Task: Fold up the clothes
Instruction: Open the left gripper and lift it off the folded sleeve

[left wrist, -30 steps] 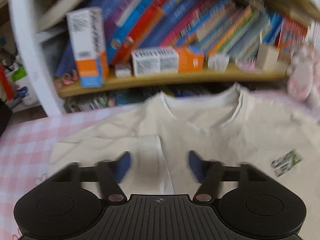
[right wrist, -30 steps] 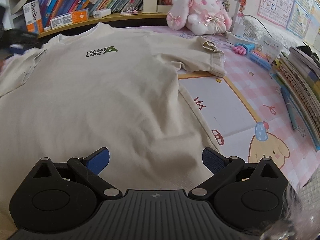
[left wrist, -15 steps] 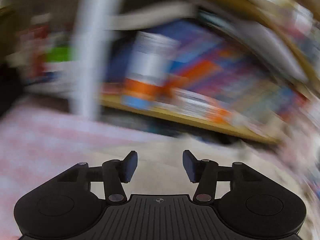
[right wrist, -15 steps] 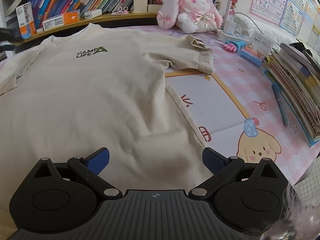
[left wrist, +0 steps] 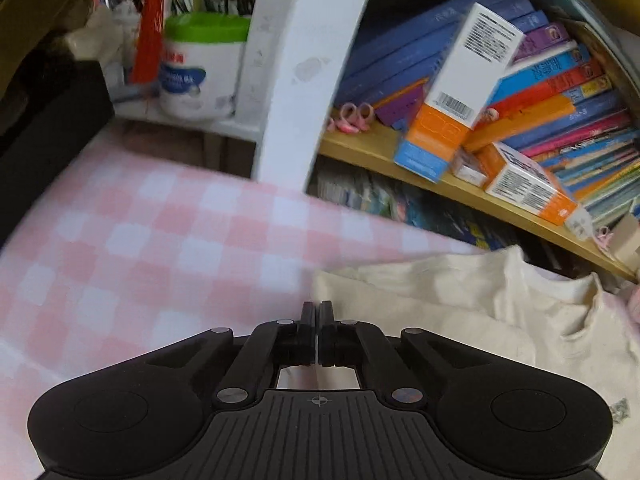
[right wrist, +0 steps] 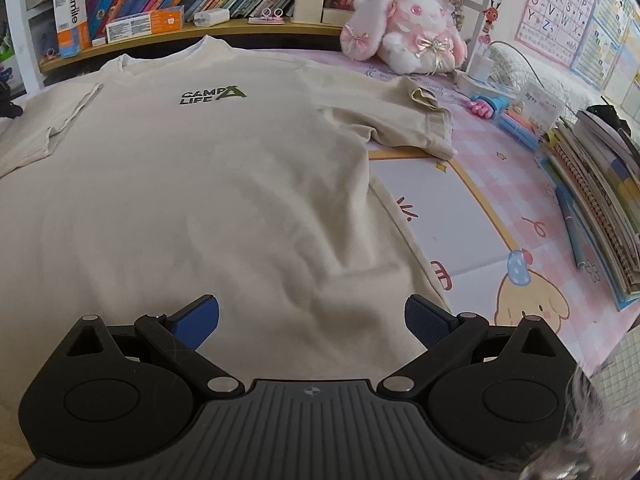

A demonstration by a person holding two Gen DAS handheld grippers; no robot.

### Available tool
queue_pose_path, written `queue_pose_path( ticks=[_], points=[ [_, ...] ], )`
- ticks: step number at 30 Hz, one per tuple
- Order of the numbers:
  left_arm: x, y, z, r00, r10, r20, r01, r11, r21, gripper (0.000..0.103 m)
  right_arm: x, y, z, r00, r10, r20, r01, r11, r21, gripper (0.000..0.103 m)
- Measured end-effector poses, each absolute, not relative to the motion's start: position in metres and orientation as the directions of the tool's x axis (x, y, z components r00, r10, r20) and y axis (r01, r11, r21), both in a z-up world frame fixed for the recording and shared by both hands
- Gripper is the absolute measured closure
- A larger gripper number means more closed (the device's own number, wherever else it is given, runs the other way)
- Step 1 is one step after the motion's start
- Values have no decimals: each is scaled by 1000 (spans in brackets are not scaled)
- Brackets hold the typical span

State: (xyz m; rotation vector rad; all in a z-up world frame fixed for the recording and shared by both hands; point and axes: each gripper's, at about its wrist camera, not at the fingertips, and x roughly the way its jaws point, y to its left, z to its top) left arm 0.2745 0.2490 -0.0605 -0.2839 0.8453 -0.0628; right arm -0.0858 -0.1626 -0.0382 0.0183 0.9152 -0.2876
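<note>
A cream T-shirt [right wrist: 208, 184] with a green "CAMP LIFE" print lies face up on the pink checked table cover. Its left sleeve [right wrist: 52, 120] is folded in over the body; its right sleeve [right wrist: 404, 120] lies spread out. My right gripper [right wrist: 312, 316] is open and empty, just above the shirt's lower body near the right hem. My left gripper [left wrist: 317, 312] is shut, right at the left edge of the shirt [left wrist: 460, 304], near the folded sleeve. I cannot see whether cloth is pinched between its fingers.
A wooden bookshelf [left wrist: 472, 196] full of books and boxes runs behind the collar. A white post [left wrist: 304, 80] and a tub of pens [left wrist: 200, 68] stand at far left. A pink plush rabbit [right wrist: 404, 24], stacked notebooks [right wrist: 600, 184] and pens lie at right.
My left gripper swung left from over the collar to the shirt's left edge and went from open to shut. My right gripper stayed open and shifted slightly.
</note>
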Motion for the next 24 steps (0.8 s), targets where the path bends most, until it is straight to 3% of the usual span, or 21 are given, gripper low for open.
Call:
queue_pose_path(
  ticks=[17,22,24],
  points=[
    [294,260,-66,679,-127,-723,-83,965,-247,102,-100,-148,-27,580,-296,-759,285,947,-151,3],
    [280,271,-53,713,-167,-681,-98,938,-333,94,-107,-149,-24,588,-310,-747,299,941,-155,3],
    [263,270,-41,741,-185,-645,-69,935,-348,83,-110,-149,-22,597,-313,-739,304,940,-153,3]
  ],
)
